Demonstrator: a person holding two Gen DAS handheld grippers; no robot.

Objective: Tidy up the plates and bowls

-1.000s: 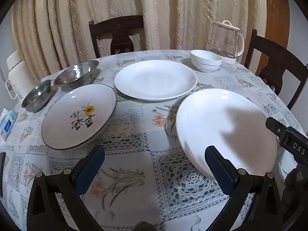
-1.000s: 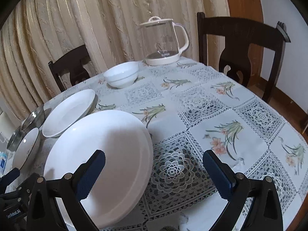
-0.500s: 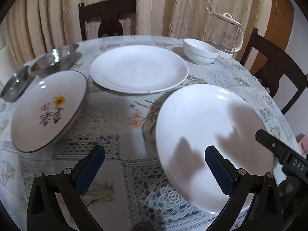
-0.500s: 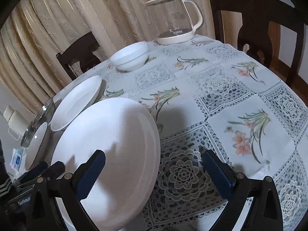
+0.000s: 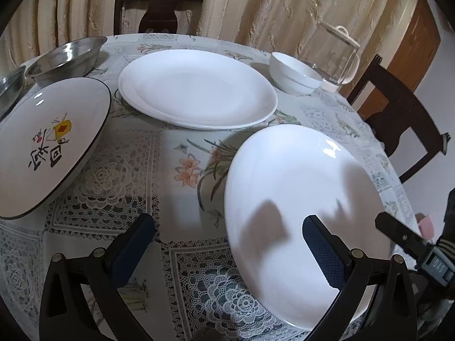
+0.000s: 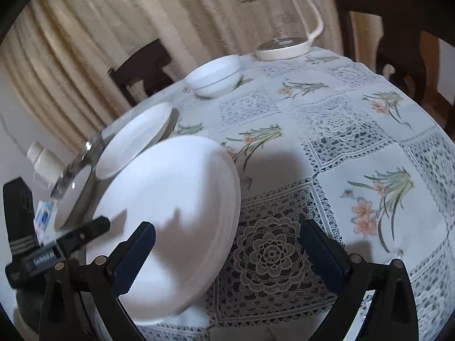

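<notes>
Two grippers brought closer over nearest white plate vs 1 s ago | L gripper wide, empty | R gripper wide, empty | plate flat on worktop, near edge | pickup judged next; nothing stacked yet.

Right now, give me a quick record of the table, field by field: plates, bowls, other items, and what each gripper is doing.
surface: round table with floral lace tablecloth
near white plate: closest to both grippers, under their shadows
far white plate: mid-table, looks like a stack of two
patterned plate: dark rim, far left side
white bowl: beside the glass kettle
steel bowls: two, back left
left gripper: open, holding nothing
right gripper: open, holding nothing
</notes>
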